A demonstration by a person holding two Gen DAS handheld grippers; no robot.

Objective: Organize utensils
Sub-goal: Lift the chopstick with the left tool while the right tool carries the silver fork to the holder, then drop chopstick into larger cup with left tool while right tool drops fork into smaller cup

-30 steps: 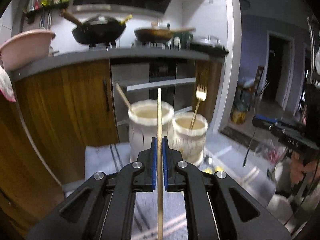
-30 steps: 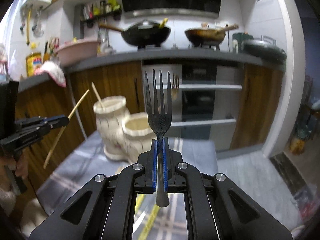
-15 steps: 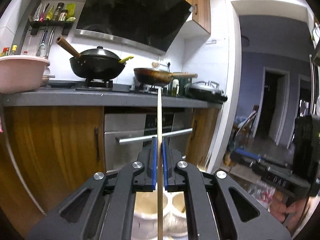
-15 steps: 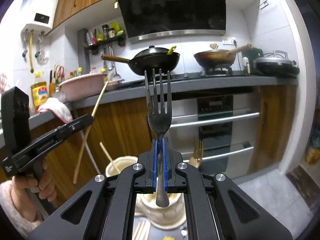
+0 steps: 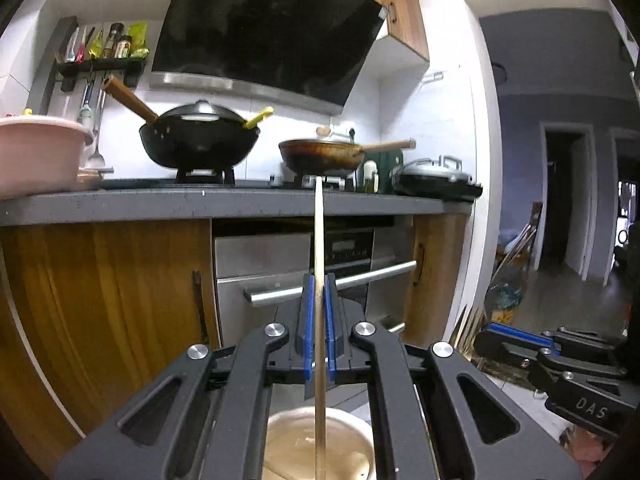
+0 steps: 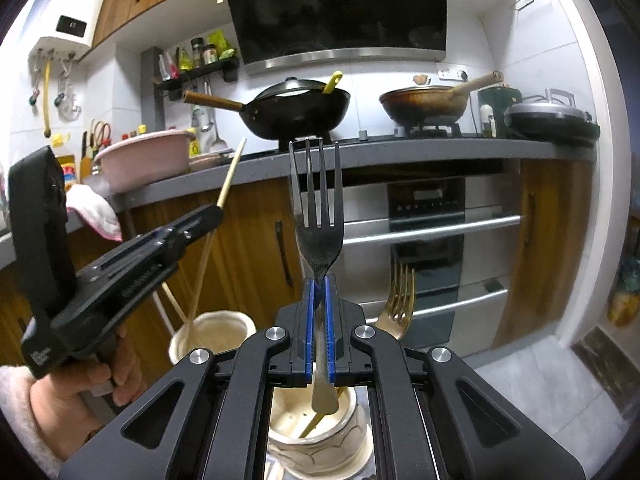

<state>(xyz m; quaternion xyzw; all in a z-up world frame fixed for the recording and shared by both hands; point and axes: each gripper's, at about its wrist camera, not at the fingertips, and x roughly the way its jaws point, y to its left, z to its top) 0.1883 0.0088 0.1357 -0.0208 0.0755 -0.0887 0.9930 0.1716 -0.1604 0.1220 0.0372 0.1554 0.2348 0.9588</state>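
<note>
We are now hanging over the holders rather than short of them — left gripper (image 5: pixel 319 320) pinching a chopstick (image 5: pixel 319 232) above its holder (image 5: pixel 352 432), right gripper (image 6: pixel 319 320) pinching a fork (image 6: pixel 318 208) (tines up) above the other holder (image 6: pixel 344 408) — so both drops are looking close.

Two grippers: the left gripper (image 6: pixel 214 214) and the right gripper (image 6: pixel 319 320). Two forks: a dark fork (image 6: pixel 318 216) and a gold fork (image 6: pixel 396 304). Two chopsticks (image 6: pixel 230 178) (image 6: pixel 172 300). Two cream holders (image 6: pixel 212 332) (image 6: pixel 316 428). Behind the holders, two woks (image 6: pixel 296 110) (image 6: pixel 424 104) and one pink basin (image 6: pixel 144 156).
</note>
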